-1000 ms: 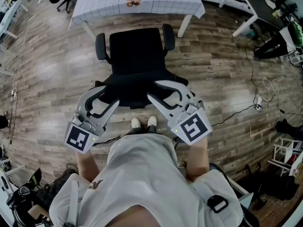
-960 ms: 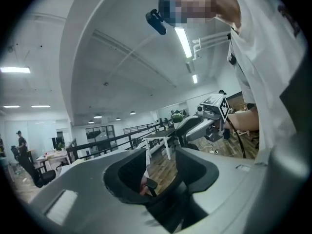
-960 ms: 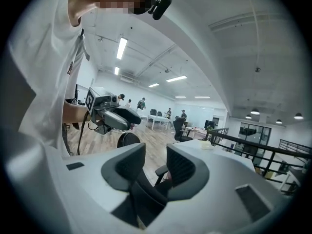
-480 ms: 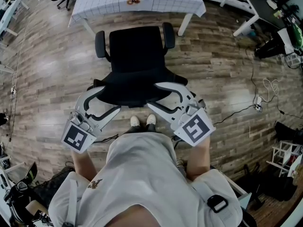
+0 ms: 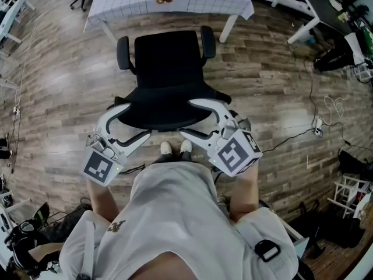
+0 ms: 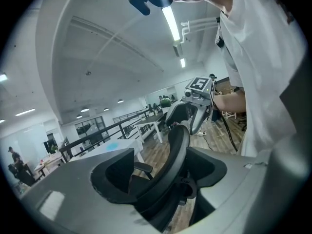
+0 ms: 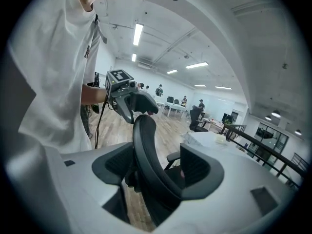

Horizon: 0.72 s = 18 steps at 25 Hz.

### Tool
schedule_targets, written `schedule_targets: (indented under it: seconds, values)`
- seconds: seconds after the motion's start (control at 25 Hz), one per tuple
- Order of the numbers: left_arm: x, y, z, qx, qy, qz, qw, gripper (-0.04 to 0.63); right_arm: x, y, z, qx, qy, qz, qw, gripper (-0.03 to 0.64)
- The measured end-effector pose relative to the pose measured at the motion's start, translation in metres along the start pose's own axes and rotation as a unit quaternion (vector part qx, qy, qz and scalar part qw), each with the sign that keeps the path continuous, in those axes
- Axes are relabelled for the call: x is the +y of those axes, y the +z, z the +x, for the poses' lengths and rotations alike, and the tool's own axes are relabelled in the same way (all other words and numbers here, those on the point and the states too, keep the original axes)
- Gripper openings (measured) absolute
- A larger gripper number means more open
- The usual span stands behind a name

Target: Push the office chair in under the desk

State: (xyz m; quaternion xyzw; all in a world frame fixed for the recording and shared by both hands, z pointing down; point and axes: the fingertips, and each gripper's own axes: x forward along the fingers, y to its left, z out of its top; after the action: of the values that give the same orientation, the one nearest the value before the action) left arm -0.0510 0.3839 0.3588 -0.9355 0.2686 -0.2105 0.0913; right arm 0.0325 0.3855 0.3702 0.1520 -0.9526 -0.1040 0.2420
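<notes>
A black office chair (image 5: 169, 57) stands facing the desk (image 5: 169, 2), which has a white gridded cloth; the seat's front is near the desk's edge. The chair's backrest (image 5: 166, 107) is closest to me. My left gripper (image 5: 135, 121) straddles the backrest's left top edge and my right gripper (image 5: 191, 118) straddles its right. Both sets of jaws are opening. In the left gripper view the backrest (image 6: 173, 155) runs between the pads with gaps on either side. The right gripper view shows the backrest (image 7: 146, 150) the same way, loose between the pads.
My feet (image 5: 175, 149) are just behind the chair on the wood floor. Cables (image 5: 317, 127) trail over the floor at the right, near a black bag (image 5: 335, 54) and white desk legs (image 5: 300, 31). A white rack (image 5: 352, 191) stands at the far right.
Both grippers' jaws have spread apart around the backrest's top edge, letting go of it. The chair sits slightly nearer the desk than before.
</notes>
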Motion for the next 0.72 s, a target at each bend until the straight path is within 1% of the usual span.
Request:
schedule_targets:
  seconds: [0.08,0.16,0.24,0.4,0.48,0.72]
  values:
    - [0.000,-0.005,0.001,0.017,-0.002,0.006,0.9998,0.347,0.001,-0.003,0.004,0.010,0.006,-0.005,1.000,0.336]
    - [0.000,-0.010,0.002,0.032,-0.004,0.015,0.9994,0.353,0.001,-0.004,0.009,0.015,0.010,-0.009,1.000,0.336]
    - [-0.001,-0.013,0.004,0.039,-0.004,0.018,0.9991,0.356,0.001,-0.005,0.011,0.020,0.012,-0.012,1.000,0.336]
    - [-0.004,-0.019,0.011,0.031,-0.008,0.029,0.9991,0.368,0.001,-0.008,0.014,0.026,0.016,-0.013,0.999,0.337]
    - [-0.003,-0.021,0.014,0.032,-0.007,0.033,0.9989,0.372,0.000,-0.012,0.017,0.036,0.016,-0.017,0.999,0.388]
    - [0.002,-0.022,0.015,0.044,0.004,0.042,0.9982,0.376,-0.006,-0.019,0.023,0.058,0.002,-0.032,0.998,0.388]
